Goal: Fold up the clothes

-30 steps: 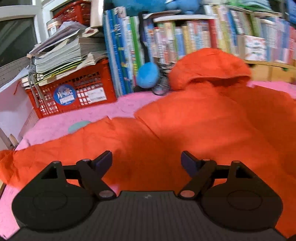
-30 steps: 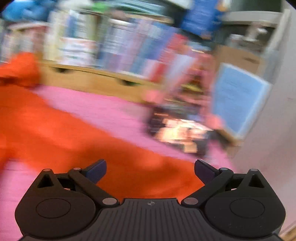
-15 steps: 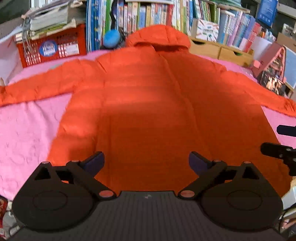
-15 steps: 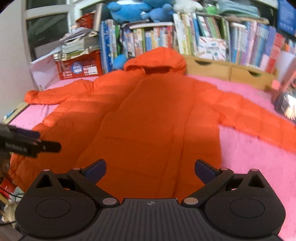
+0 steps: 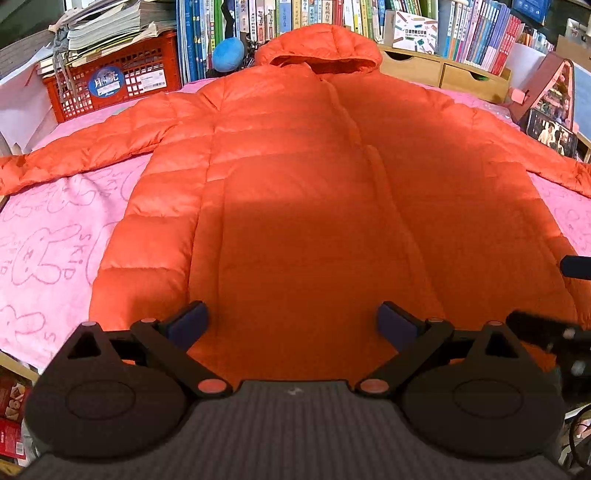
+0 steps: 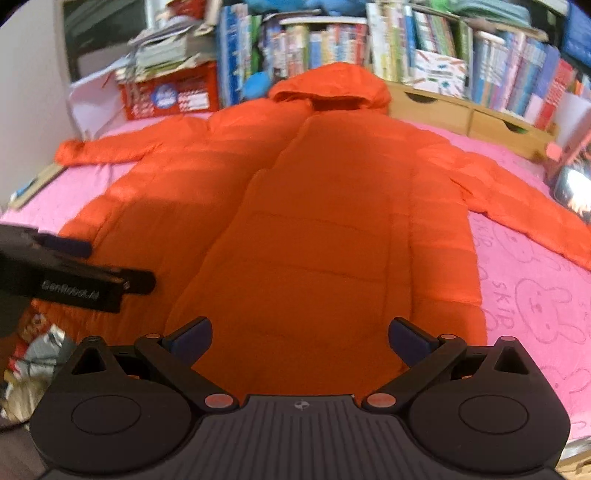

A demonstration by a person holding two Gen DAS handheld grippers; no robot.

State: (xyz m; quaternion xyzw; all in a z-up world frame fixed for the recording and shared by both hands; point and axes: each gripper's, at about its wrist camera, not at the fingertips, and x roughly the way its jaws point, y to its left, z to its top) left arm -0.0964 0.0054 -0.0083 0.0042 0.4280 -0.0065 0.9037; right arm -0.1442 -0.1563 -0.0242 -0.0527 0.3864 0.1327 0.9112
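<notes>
The orange jacket (image 5: 314, 206) lies spread flat and unfolded on the pink blanket (image 5: 48, 236), both tongs (image 5: 291, 321) (image 6: 301, 336) hovering spread wide and empty, so all folding remains.

We see an orange hooded puffer jacket (image 5: 295, 192) of quilted, faintly shiny synthetic cloth, spread on a matt pink terry blanket (image 5: 48, 251) with outlined rabbits. At upper left sits a red latticed plastic crate (image 5: 114, 85) holding paper magazines (image 5: 114, 27). At upper right stand pale wooden drawers (image 5: 439, 70). Our left gripper (image 5: 291, 321) is matt black plastic.
</notes>
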